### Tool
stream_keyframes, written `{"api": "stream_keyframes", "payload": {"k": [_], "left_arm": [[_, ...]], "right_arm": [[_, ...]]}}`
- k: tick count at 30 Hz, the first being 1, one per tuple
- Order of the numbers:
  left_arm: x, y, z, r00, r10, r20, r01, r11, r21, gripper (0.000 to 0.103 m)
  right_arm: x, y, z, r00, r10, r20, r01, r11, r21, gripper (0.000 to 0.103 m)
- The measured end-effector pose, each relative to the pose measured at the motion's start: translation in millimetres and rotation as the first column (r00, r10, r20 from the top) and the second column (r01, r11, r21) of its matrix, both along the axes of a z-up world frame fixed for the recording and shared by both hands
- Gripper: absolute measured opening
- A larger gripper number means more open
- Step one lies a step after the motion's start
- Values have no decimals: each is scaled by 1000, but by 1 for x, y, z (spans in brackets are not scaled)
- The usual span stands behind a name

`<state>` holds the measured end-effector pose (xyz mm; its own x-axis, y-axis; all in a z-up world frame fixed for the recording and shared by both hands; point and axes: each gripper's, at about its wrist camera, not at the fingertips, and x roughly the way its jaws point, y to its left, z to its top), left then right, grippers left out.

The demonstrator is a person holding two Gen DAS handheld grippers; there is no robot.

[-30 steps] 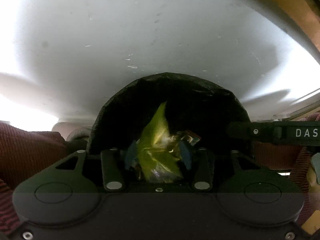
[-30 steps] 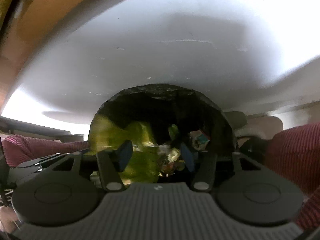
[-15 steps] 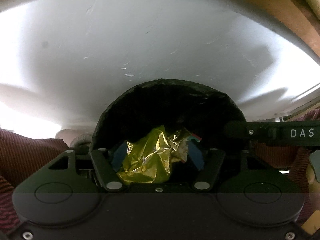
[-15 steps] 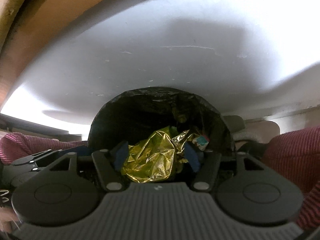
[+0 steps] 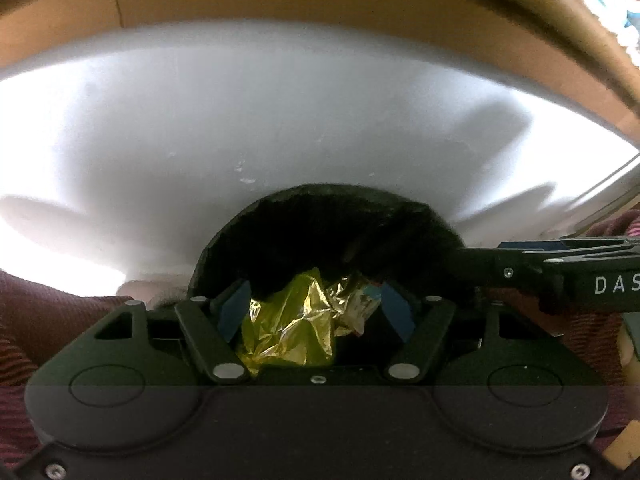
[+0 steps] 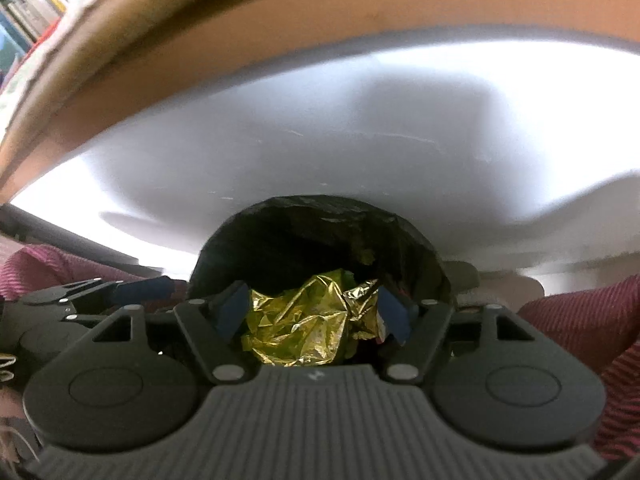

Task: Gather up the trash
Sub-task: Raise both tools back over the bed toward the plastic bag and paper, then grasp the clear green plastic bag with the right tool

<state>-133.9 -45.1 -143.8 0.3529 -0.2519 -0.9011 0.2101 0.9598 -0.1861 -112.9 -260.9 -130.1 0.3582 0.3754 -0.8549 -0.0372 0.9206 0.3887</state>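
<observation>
A crumpled gold foil wrapper [image 5: 296, 328] lies inside a bin lined with a black bag [image 5: 320, 224]. My left gripper [image 5: 315, 312] hovers over the bin mouth, open, its blue pads [image 5: 234, 310] spread wide to either side of the foil. The right wrist view shows the same wrapper [image 6: 308, 328] in the same black-lined bin [image 6: 320, 220], under my right gripper [image 6: 314, 312], which is also open. Smaller bits of coloured wrapper [image 5: 370, 292] lie beside the foil. Neither gripper holds anything.
The bin stands against a white surface [image 5: 280, 120] with a brown wooden edge [image 5: 320, 0] beyond it. Dark red striped fabric [image 6: 580, 320] flanks the bin on both sides. The other gripper's black body [image 5: 560, 272] pokes in from the right of the left wrist view.
One second ago my left gripper was shut on the yellow-green wrapper; it has opened and the wrapper has dropped into the bin. Both grippers have spread wider and pulled back slightly.
</observation>
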Motion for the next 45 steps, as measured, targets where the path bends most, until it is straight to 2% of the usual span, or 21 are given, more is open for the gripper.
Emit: {"api": "stream_keyframes", "payload": {"k": [3, 6, 8, 10, 14, 18, 21, 26, 29, 33, 36, 42, 44, 45], "left_arm": [[-7, 1, 23, 999, -27, 45, 27, 999, -16, 70], [-16, 8, 56, 992, -50, 114, 57, 997, -55, 75], [-22, 14, 83, 982, -61, 177, 78, 993, -91, 82], [-25, 20, 105, 969, -68, 239, 96, 990, -107, 85], [-23, 27, 145, 934, -69, 351, 113, 988, -106, 88], [-13, 30, 170, 893, -58, 446, 110, 990, -91, 89], [0, 32, 184, 863, -22, 505, 72, 994, -79, 89], [40, 42, 204, 802, 53, 594, -27, 998, -53, 92], [73, 50, 212, 777, 94, 622, -81, 996, -49, 92], [124, 66, 211, 765, 173, 621, -149, 985, -90, 91], [167, 76, 206, 758, 221, 614, -199, 974, -104, 83], [244, 73, 190, 795, 229, 561, -213, 972, -95, 63], [264, 71, 184, 809, 237, 539, -220, 971, -96, 48], [272, 70, 181, 817, 244, 523, -231, 969, -91, 46]], "right_arm": [[-6, -1, 19, 998, 40, 50, -41, 999, 30, 80], [-10, -6, 48, 988, 88, 128, -100, 991, 94, 83], [-10, -9, 68, 976, 119, 183, -142, 982, 122, 86], [-9, -12, 89, 959, 141, 245, -177, 976, 129, 86], [-2, -17, 122, 925, 136, 355, -197, 970, 141, 88], [10, -18, 145, 887, 119, 447, -199, 970, 136, 89], [23, -14, 160, 857, 107, 505, -172, 981, 85, 89], [52, -21, 176, 830, 38, 556, -76, 996, 47, 90], [77, -26, 185, 816, 4, 578, -18, 1000, 18, 92], [117, -29, 187, 822, -31, 569, 36, 999, 2, 95], [153, -29, 184, 838, -48, 544, 74, 997, -27, 96], [211, -29, 172, 877, -67, 476, 106, 993, -55, 96], [224, -25, 166, 888, -63, 456, 110, 991, -77, 96], [232, -23, 162, 897, -58, 439, 105, 991, -85, 95]]}}
